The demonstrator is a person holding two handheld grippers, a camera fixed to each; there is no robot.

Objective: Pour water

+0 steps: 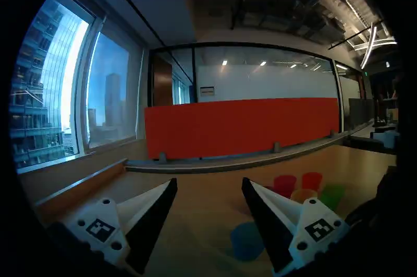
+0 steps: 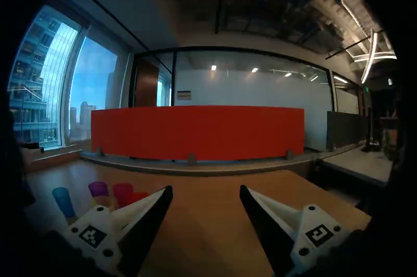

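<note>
The left gripper [image 1: 208, 183] hung over the wooden tabletop [image 1: 208, 209], its jaws spread wide with nothing between them, pointing toward the red partition [image 1: 240, 125] along the tabletop's far edge. On the near side of that partition, a blue cup [image 1: 247, 240] sat low in the gap between the jaws, just beside the inner edge of the finger at the right of the left gripper view. Closer to the partition, beyond that finger's tip, stood a tight cluster: a pink cup [image 1: 284, 185], a red cup [image 1: 311, 180], an orange cup [image 1: 303, 194] and a green cup [image 1: 332, 196]. The right gripper [image 2: 206, 189] faced the same partition, jaws likewise wide apart and empty. In the right gripper view the cups stood outside the finger at the left, with a purple cup [image 2: 98, 189] among them and the blue one a little apart from the rest.
</note>
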